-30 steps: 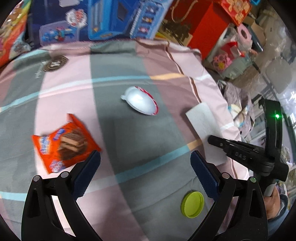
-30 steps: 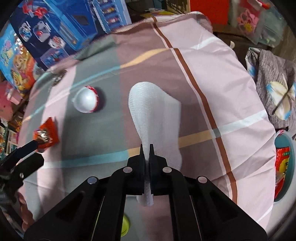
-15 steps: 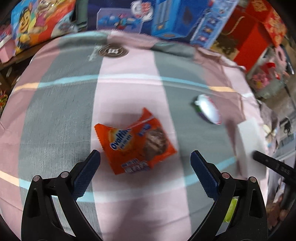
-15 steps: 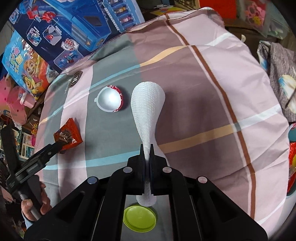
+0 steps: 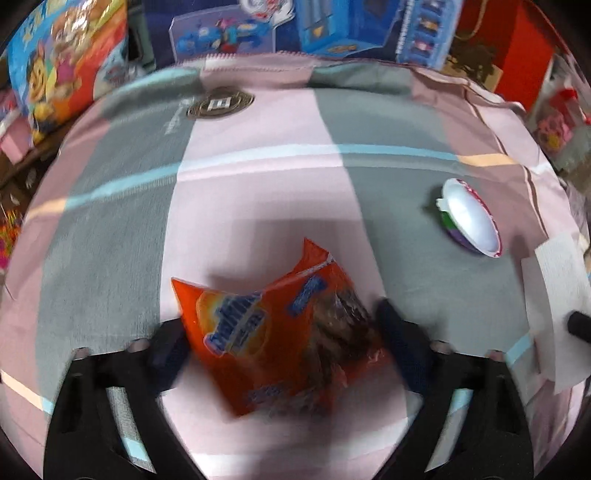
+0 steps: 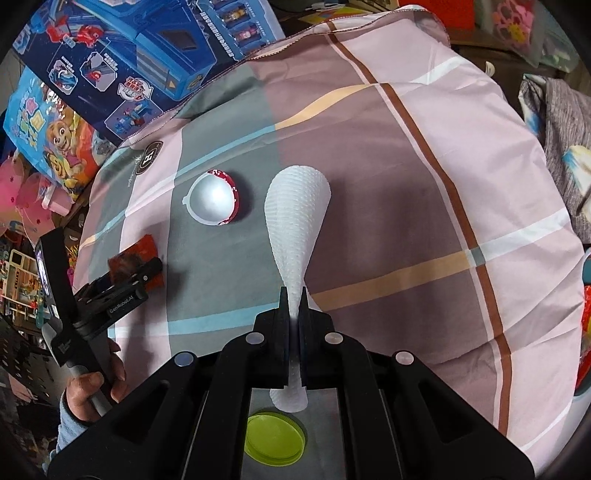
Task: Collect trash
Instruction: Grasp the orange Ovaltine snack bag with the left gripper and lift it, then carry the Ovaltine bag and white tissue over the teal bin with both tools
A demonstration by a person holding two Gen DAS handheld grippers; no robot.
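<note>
An orange snack wrapper lies on the checked cloth between the open fingers of my left gripper; whether the fingers touch it I cannot tell. It also shows in the right wrist view under the left gripper. My right gripper is shut on a white paper towel and holds it lifted above the cloth. The towel also shows at the right edge of the left wrist view. A white empty cup with a red rim lies on its side, also seen in the right wrist view.
A lime green lid lies on the cloth under my right gripper. Toy boxes line the far edge of the cloth. Grey clothing and a teal bin's rim are off the right edge.
My left gripper swung left from the cup onto the snack wrapper, now between its fingers. My right gripper lifted the paper towel off the cloth and drew it back.
</note>
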